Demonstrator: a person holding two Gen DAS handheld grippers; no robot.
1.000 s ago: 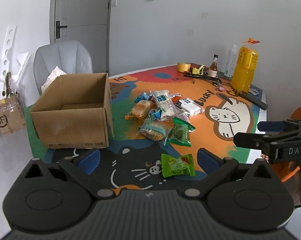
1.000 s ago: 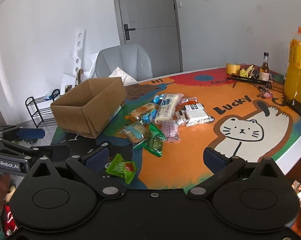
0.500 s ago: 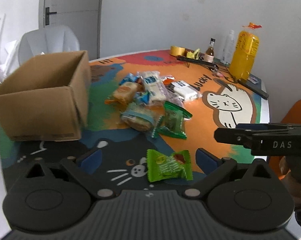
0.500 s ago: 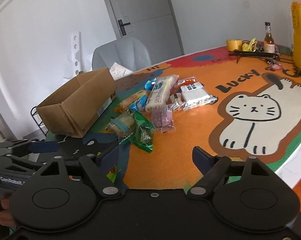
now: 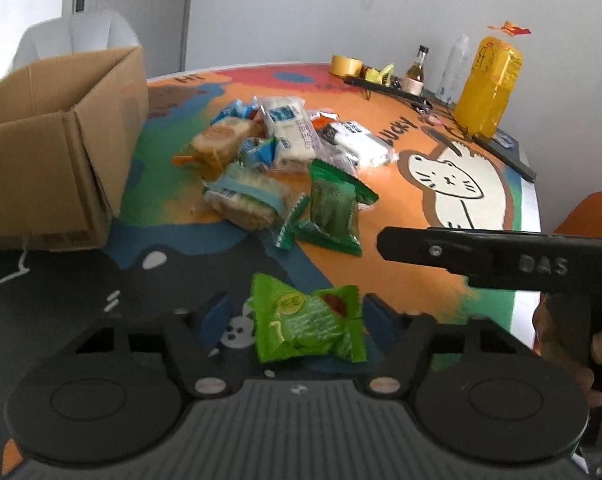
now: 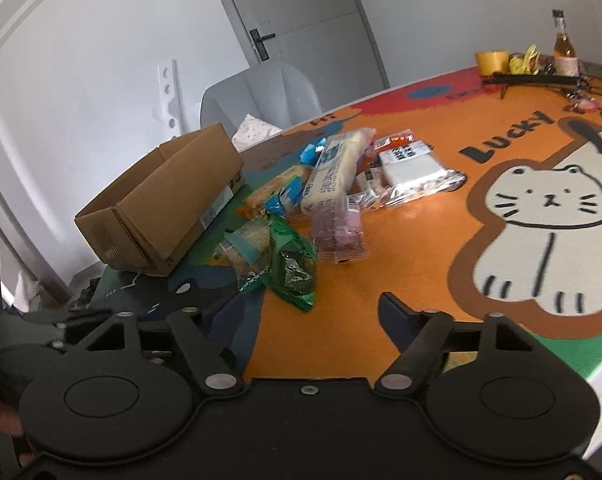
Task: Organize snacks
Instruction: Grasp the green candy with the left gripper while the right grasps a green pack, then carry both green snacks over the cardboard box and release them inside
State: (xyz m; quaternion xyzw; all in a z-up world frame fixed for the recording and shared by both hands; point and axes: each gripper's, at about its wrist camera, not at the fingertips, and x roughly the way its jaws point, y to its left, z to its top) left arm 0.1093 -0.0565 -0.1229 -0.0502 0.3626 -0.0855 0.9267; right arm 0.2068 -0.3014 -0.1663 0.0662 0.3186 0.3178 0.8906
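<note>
A pile of wrapped snacks [image 5: 285, 160] lies mid-table on the cat-print mat; it also shows in the right wrist view [image 6: 333, 196]. An open cardboard box [image 5: 57, 152] stands left of the pile and shows in the right wrist view too [image 6: 165, 208]. A bright green snack packet [image 5: 307, 324] lies apart at the near edge, between the pads of my left gripper [image 5: 297, 318], whose jaws stand open around it with small gaps. My right gripper [image 6: 309, 316] is open and empty above the orange mat, near a dark green packet [image 6: 293, 268]. Its body shows in the left wrist view [image 5: 501, 256].
A tall yellow bottle [image 5: 489, 88], a small brown bottle [image 5: 417, 68], a tape roll [image 5: 347, 66] and a black tool stand at the far side. A grey chair [image 6: 261, 96] is behind the box. The table's right edge [image 5: 527, 200] is close.
My left gripper has moved forward and down, so the green packet now sits between its narrowed jaws. My right gripper has moved forward over the mat; the green packet has left its view.
</note>
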